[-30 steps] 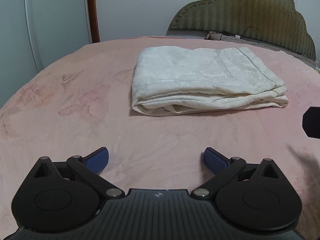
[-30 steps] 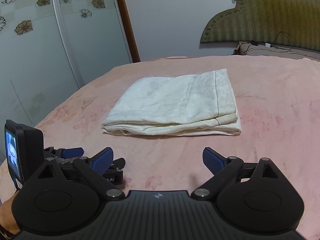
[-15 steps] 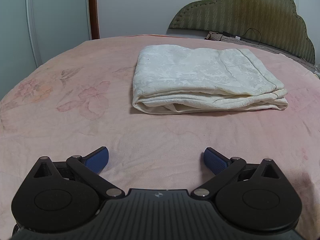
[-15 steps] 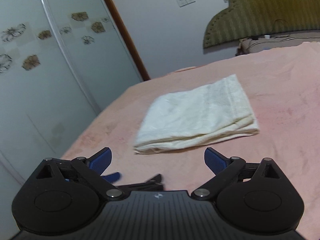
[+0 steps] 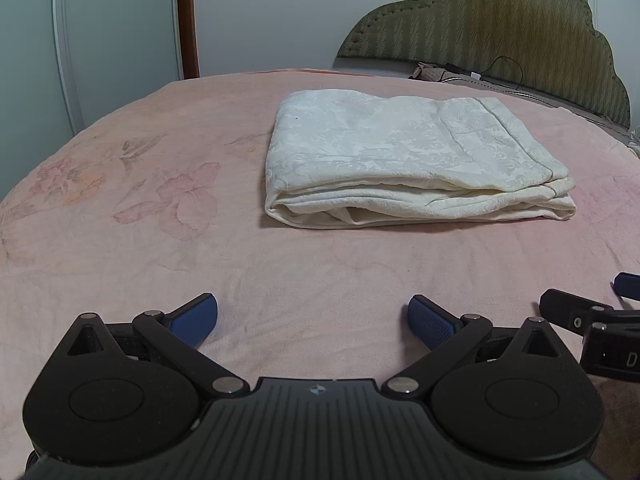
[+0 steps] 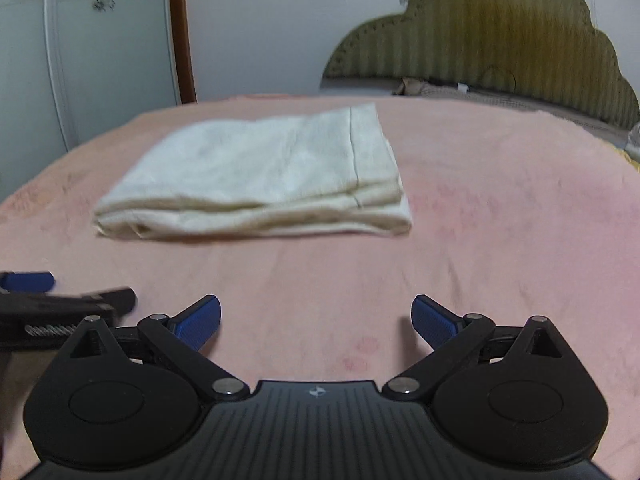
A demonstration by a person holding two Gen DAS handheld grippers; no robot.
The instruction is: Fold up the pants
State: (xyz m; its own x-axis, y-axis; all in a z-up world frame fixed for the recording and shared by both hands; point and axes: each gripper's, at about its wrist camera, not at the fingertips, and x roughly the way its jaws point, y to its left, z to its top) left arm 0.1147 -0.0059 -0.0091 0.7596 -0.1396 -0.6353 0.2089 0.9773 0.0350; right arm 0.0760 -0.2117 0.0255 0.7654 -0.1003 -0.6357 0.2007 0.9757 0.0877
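The cream-white pants (image 5: 408,168) lie folded in a neat rectangular stack on the pink bed cover (image 5: 160,240); they also show in the right wrist view (image 6: 260,176), slightly blurred. My left gripper (image 5: 313,318) is open and empty, low over the cover, well short of the stack's near edge. My right gripper (image 6: 316,320) is open and empty, also short of the stack. Each gripper shows at the side edge of the other's view.
An olive padded headboard (image 5: 500,40) with cables and a pillow stands behind the bed. White wardrobe doors (image 5: 100,40) and a brown door frame (image 5: 188,20) are at the far left. The bed's edge curves away at left.
The right gripper swung from a tilted view back to level, facing the stack, and has come alongside the left gripper. The left gripper barely moved. The pants lie unchanged.
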